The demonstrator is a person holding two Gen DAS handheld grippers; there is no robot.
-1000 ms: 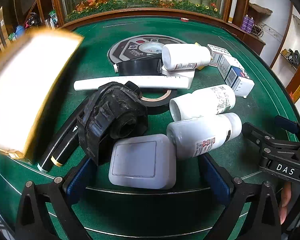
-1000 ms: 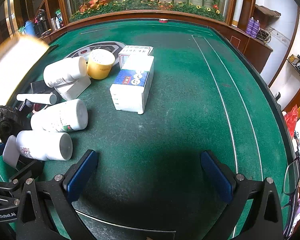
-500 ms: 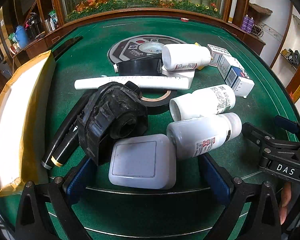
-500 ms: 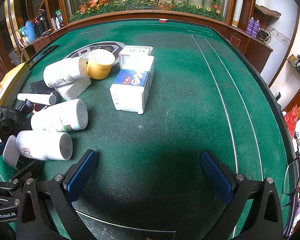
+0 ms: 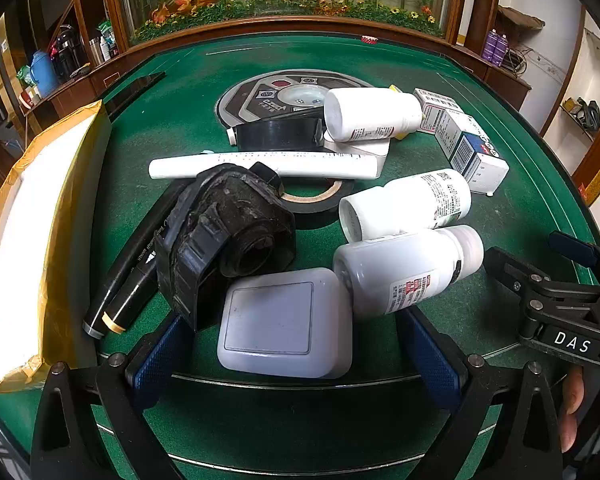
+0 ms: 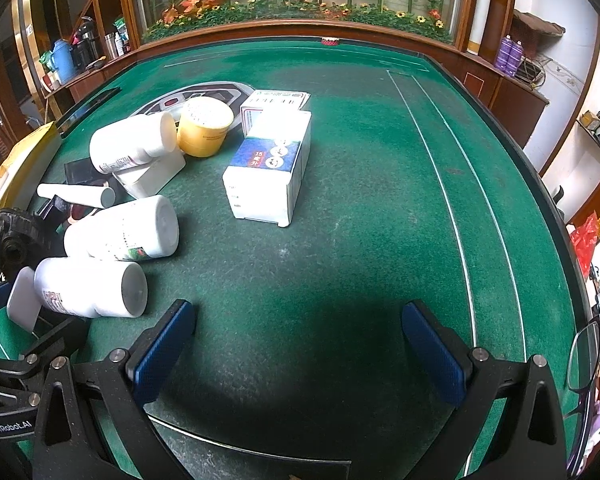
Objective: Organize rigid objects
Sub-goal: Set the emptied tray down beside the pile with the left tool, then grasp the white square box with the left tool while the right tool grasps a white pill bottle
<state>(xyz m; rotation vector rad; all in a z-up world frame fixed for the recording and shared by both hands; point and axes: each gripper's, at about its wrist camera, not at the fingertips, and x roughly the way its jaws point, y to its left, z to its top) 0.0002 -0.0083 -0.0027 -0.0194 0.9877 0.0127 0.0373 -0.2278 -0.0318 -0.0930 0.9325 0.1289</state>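
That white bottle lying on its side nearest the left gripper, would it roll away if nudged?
Probably. The white bottle lies on its round side on the felt table, so a push across it should roll it. The grey square box touching it may block rolling that way. Its smooth plastic looks stiff, possibly slippery between the open left gripper pads.

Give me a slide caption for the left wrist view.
Open left gripper poised at a grey square box amid white bottles and black clutter on green felt.

left claw (image 5: 292,356) spread, right claw (image 6: 300,352) spread
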